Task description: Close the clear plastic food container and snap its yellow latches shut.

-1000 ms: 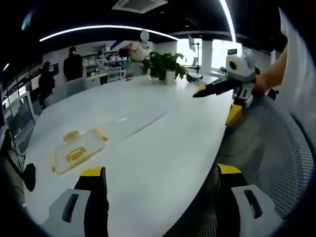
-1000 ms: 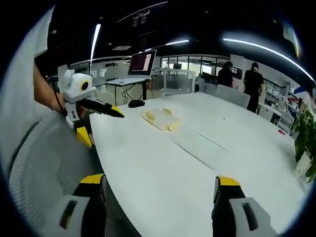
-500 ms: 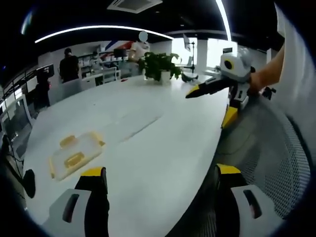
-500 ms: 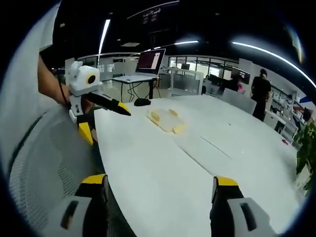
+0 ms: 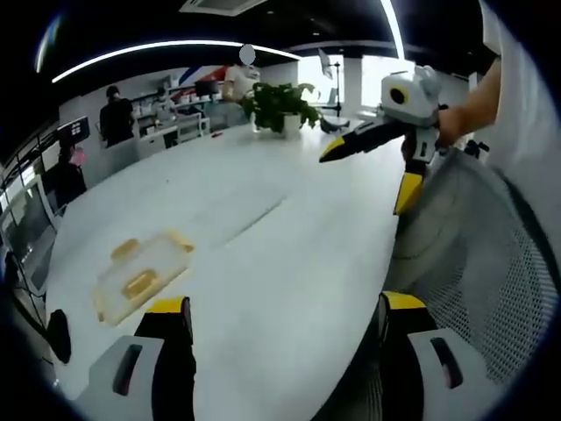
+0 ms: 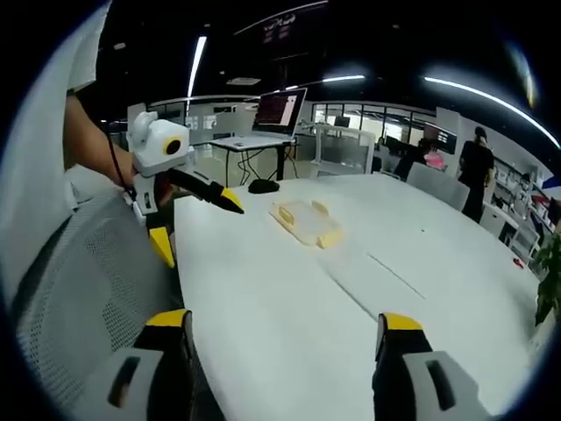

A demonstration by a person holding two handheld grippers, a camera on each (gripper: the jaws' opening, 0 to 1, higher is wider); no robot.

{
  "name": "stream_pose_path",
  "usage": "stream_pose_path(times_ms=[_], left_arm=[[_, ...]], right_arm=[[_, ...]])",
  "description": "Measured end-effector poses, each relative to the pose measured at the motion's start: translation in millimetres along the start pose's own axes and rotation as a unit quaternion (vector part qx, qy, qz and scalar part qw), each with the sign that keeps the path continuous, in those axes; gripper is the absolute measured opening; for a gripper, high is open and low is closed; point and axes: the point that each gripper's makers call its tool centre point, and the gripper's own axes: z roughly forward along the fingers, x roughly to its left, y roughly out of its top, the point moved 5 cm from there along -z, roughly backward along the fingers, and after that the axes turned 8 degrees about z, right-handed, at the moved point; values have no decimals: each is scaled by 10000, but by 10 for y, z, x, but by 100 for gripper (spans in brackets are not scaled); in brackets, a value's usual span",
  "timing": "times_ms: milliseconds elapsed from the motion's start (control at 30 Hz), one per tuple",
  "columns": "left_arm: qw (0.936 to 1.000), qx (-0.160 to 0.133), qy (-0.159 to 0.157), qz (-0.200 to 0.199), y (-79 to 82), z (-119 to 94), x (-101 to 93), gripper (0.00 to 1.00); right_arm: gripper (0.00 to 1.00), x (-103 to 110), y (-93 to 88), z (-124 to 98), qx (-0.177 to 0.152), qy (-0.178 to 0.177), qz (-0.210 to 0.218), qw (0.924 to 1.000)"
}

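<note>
A clear plastic food container lies flat on the white table, near the table's far end as seen from the left gripper view, with its lid lying on it. Yellow latches show at its sides, and one more yellow patch shows through the lid near its middle. Whether the latches are snapped down cannot be told at this distance. In the right gripper view the same container sits near the table edge that faces a desk with a laptop, just beyond a dark computer mouse.

The left hand-held gripper hangs over the near edge of the table with its two jaws set wide apart and nothing between them. It shows again in the right gripper view, held out by a hand above the table edge; there its yellow-tipped jaws look nearly together from the side, so that view does not settle the gap.

The right hand-held gripper is likewise released, jaws wide apart and bare, above the near edge of the table. In the left gripper view it hovers above the table's right edge, well apart from the container.

A mesh office chair stands close against the table. A potted plant stands at the far end of the table. Several people stand in the office behind.
</note>
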Motion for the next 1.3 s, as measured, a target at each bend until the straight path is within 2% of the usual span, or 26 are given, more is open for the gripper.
stream_pose_path(times_ms=[133, 767, 1300], left_arm=[[9999, 96, -23, 120, -22, 3, 48, 85], [9995, 260, -69, 192, -90, -46, 292, 84], [9986, 500, 4, 151, -245, -150, 568, 84]], right_arm=[[82, 4, 16, 36, 49, 27, -138, 9999], [83, -27, 168, 296, -4, 175, -149, 9997], [82, -123, 306, 515, -56, 298, -216, 9993]])
